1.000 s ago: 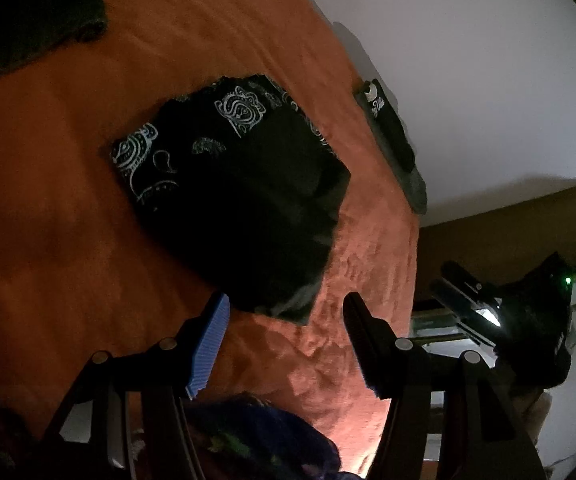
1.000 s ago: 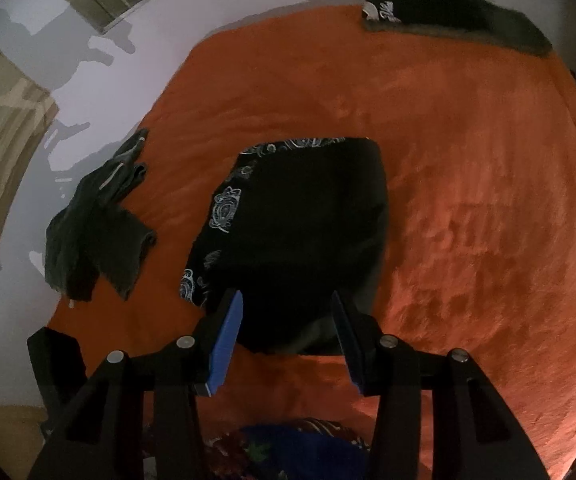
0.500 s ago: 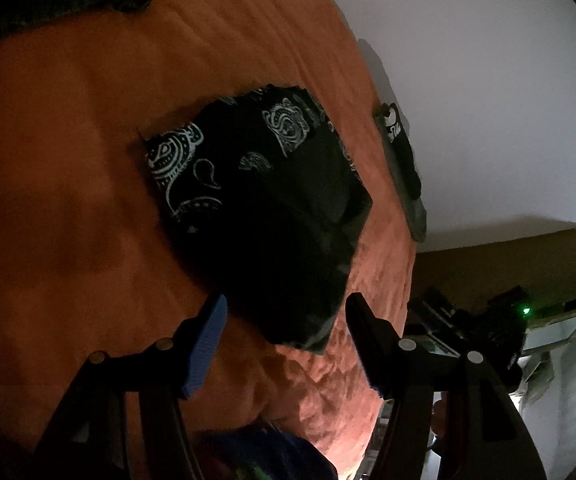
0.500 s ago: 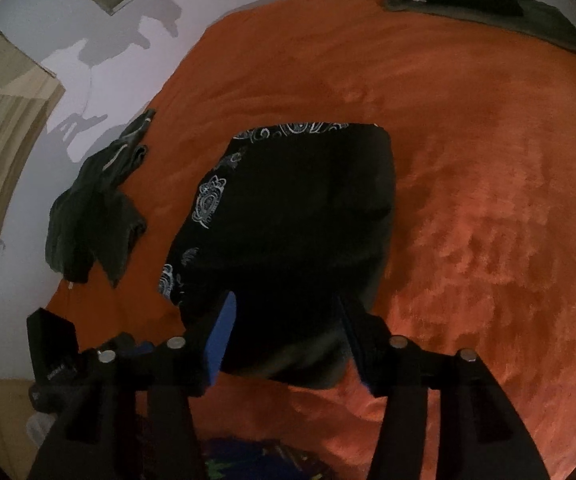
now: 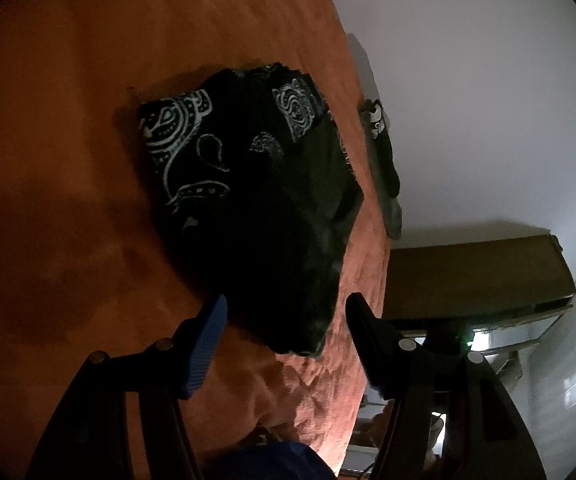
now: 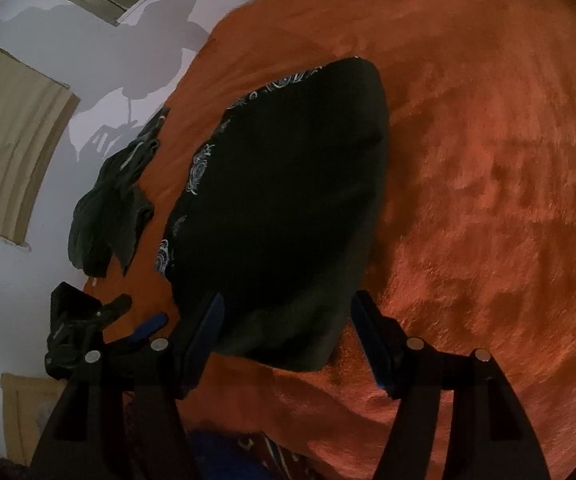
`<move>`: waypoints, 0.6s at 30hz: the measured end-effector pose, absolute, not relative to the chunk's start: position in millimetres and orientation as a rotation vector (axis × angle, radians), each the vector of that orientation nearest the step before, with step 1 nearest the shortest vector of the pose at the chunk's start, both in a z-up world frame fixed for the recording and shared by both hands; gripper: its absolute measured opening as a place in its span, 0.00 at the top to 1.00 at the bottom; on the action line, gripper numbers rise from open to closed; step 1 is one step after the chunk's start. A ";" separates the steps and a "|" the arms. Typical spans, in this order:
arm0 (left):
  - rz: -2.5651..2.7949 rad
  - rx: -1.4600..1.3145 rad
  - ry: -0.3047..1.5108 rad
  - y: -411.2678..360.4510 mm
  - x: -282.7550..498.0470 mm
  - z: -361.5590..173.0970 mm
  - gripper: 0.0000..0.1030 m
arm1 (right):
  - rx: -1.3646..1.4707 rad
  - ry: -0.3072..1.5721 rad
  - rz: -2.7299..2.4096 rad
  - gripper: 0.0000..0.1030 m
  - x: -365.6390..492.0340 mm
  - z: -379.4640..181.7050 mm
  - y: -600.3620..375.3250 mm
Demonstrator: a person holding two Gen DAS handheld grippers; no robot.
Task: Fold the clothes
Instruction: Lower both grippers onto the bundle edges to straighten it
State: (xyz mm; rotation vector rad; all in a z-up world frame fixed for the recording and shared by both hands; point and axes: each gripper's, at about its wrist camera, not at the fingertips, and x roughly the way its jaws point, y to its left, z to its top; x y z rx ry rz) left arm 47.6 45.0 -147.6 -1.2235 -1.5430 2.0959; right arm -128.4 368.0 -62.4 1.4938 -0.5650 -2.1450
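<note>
A black garment (image 5: 271, 216) with white paisley print, partly folded, lies on the orange blanket (image 5: 55, 128). In the left wrist view my left gripper (image 5: 285, 322) is open, and the garment's near corner sits between its fingers without touching the pads. The right wrist view shows the same garment (image 6: 288, 200), mostly plain black. My right gripper (image 6: 285, 320) hangs over its near edge with jaws opening, and the cloth lies between them, unpressed. The left gripper (image 6: 137, 314) appears at the garment's left side.
A crumpled dark grey garment (image 6: 111, 208) lies at the blanket's left edge by the white wall. A folded dark piece with a white logo (image 5: 384, 160) rests at the far edge. Brown furniture (image 5: 468, 280) stands beyond the bed. Bare orange blanket (image 6: 488, 184) spreads to the right.
Both grippers have come down closer to the black garment, which now looks larger in each view. The right gripper's jaws have spread wider. The left jaws keep the same gap.
</note>
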 end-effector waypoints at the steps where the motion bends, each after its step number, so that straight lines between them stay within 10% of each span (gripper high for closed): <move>1: 2.097 -1.224 -1.552 43.3 48.1 -148.5 0.39 | 1.500 -0.560 -2.139 0.37 -129.8 -61.5 369.1; 18: 2.053 -1.208 -1.594 33.5 38.6 -164.0 0.39 | 1.532 -0.678 -2.091 0.36 -164.4 -94.2 395.2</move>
